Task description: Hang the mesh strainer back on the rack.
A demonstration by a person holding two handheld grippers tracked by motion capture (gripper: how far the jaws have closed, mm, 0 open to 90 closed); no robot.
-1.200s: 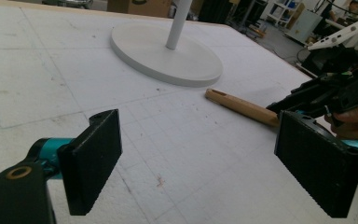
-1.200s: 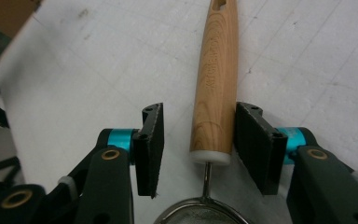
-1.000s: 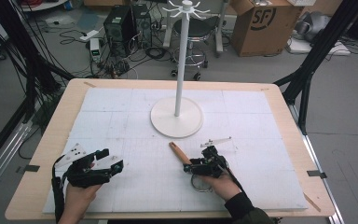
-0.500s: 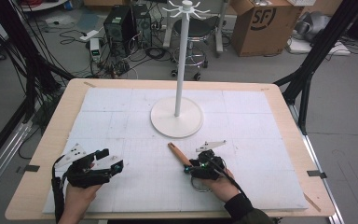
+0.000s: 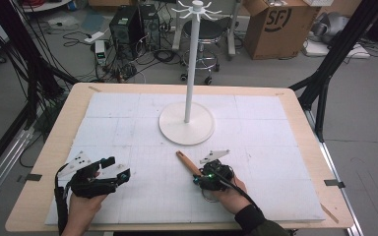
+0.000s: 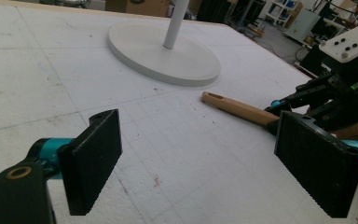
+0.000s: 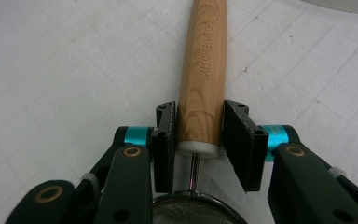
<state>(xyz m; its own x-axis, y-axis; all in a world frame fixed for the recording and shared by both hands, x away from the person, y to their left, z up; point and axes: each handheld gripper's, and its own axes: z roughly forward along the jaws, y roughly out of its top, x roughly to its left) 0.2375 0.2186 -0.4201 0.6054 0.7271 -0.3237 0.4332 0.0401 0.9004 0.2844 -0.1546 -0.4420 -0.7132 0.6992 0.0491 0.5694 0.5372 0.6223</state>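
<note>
Right claw (image 7: 198,135) had just been closing, with the strainer's wooden handle (image 7: 204,70) between its jaws; both pads sat against the handle near its white end cap, so it was gripping. The mesh bowl (image 7: 193,211) was just below the jaws. The strainer lay on the white foam mat (image 5: 275,162) on the bench, handle pointing toward the stand base (image 5: 186,124). Left claw (image 6: 214,161) was wide open with nothing between the jaws, well apart from the strainer.
</note>
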